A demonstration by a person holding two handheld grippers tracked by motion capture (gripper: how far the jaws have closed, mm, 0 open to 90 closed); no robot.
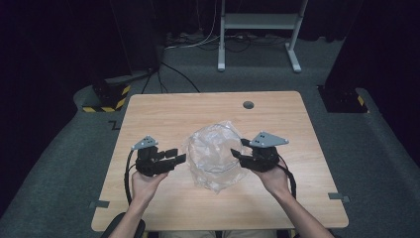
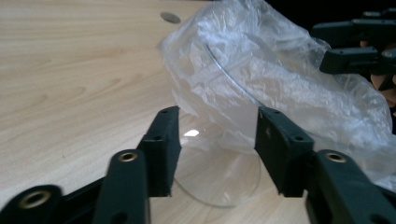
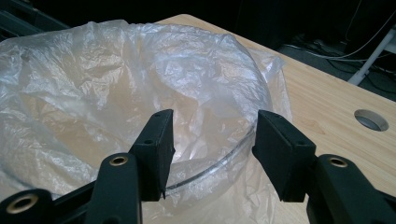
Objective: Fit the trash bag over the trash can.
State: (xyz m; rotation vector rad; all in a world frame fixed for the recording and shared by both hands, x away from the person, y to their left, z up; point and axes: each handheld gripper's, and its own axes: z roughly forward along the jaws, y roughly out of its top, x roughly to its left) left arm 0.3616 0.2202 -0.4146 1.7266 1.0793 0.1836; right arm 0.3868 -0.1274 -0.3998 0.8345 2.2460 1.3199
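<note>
Crinkled clear plastic, a thin bag [image 1: 214, 154], sits in a loose mound at the middle of the table [image 1: 163, 111], draped over a clear round bowl [image 2: 219, 179] whose smooth curved rim shows through the film. In the left gripper view the bowl's bare glassy wall stands out below the bag's edge, resting on the pale wood grain. The left gripper [image 1: 174, 156] lies just left of the bag, its black blocky jaws parted to a middling gap with the bowl's wall seen between them; the pads do not press on it. The right gripper [image 1: 238, 149] sits at the bag's right edge, its jaws likewise parted, with wrinkled film and the bowl's rim between them and no pinch visible. Each gripper carries a grey three-cornered plate on top. A round hole [image 1: 248, 105] is cut in the table's far side
</note>
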